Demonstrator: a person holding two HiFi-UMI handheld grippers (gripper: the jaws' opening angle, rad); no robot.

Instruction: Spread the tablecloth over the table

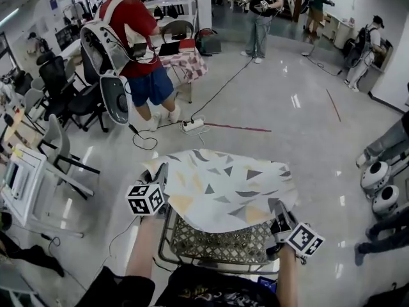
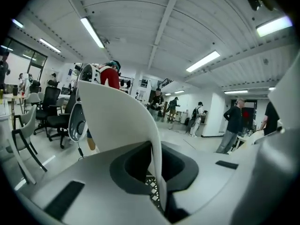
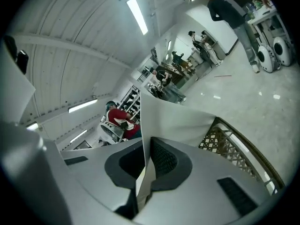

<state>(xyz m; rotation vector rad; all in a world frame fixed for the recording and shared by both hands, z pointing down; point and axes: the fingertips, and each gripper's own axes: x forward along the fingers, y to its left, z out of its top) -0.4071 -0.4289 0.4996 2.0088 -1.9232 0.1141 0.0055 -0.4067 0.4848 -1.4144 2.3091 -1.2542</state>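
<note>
A white tablecloth printed with grey and yellow triangles billows in the air over a small table with a lattice-pattern top. My left gripper is shut on the cloth's near left edge, and the white underside of the tablecloth rises out of its closed jaws. My right gripper is shut on the near right edge. In the right gripper view the tablecloth stands up from between the jaws, with the table's lattice edge beside it.
A person in a red shirt stands beyond the table beside a checked-cloth table. A power strip with cables lies on the floor ahead. White chairs stand at the left, and white robot bases at the right.
</note>
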